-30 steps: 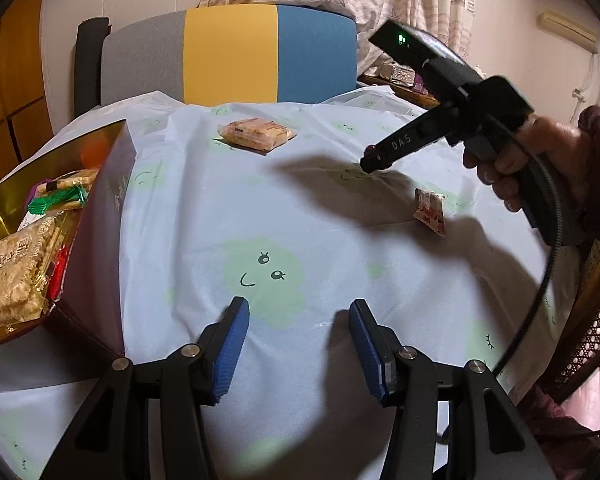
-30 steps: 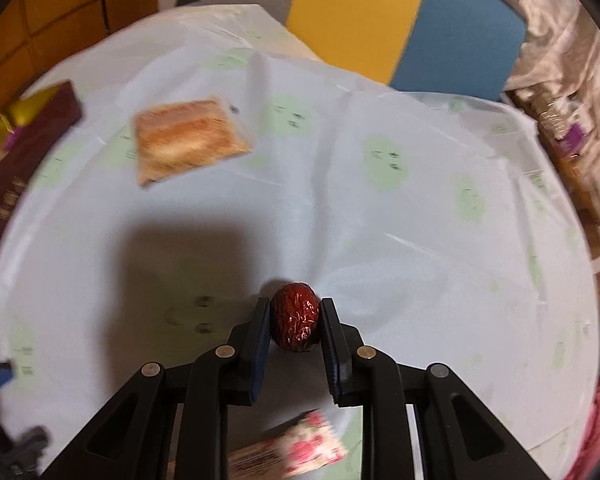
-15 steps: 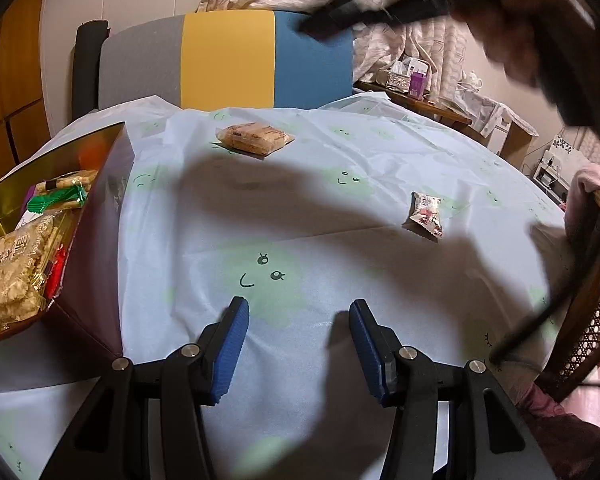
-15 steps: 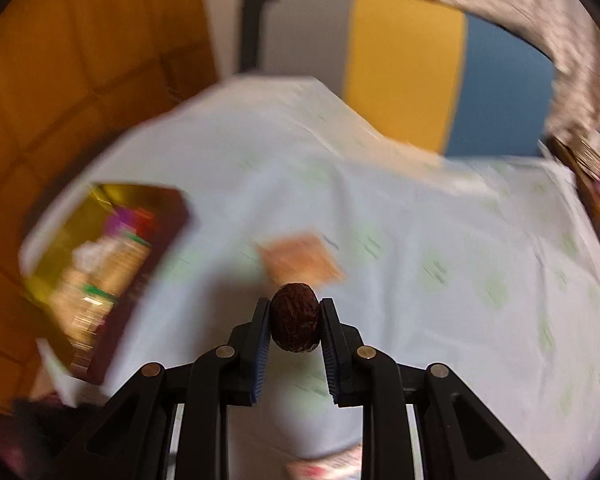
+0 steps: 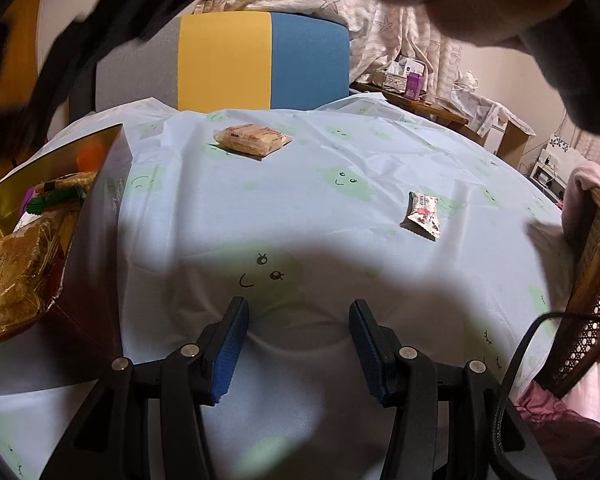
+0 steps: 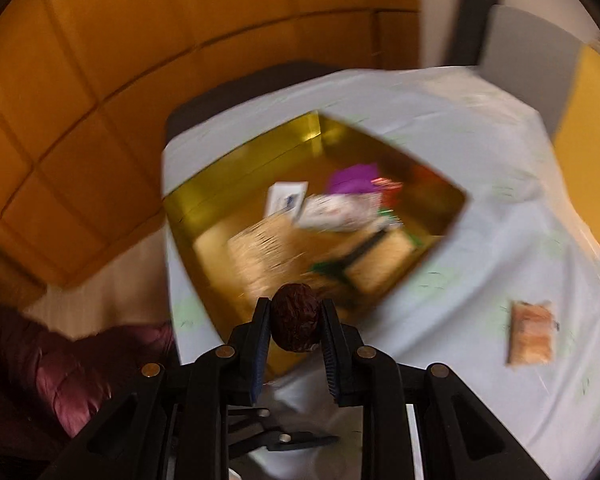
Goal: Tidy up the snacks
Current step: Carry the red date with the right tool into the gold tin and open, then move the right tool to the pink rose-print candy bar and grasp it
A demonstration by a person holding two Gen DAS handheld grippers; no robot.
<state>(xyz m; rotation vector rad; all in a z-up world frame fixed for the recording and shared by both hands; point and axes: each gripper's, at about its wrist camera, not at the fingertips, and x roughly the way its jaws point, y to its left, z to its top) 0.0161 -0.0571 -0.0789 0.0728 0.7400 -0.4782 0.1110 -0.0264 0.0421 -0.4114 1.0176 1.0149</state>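
My right gripper (image 6: 295, 322) is shut on a dark red dried date (image 6: 295, 322) and holds it in the air over the near corner of the gold-lined snack box (image 6: 260, 168). The box holds several wrapped snacks; this view is blurred. My left gripper (image 5: 298, 334) is open and empty, low over the tablecloth. In its view the box (image 5: 112, 152) stands at the left, a wrapped cracker pack (image 5: 252, 139) lies at the far middle and a small red-and-white snack packet (image 5: 422, 214) at the right. The cracker pack also shows in the right wrist view (image 6: 531, 332).
The round table wears a pale blue cloth with green smiley faces (image 5: 268, 272). A grey, yellow and blue chair (image 5: 224, 60) stands behind it. A wicker chair (image 5: 592, 280) is at the right edge. The right hand and its gripper body fill the top of the left wrist view.
My right gripper has lifted the date off the table and swung left across it until it is over the box. My left gripper has stayed still.
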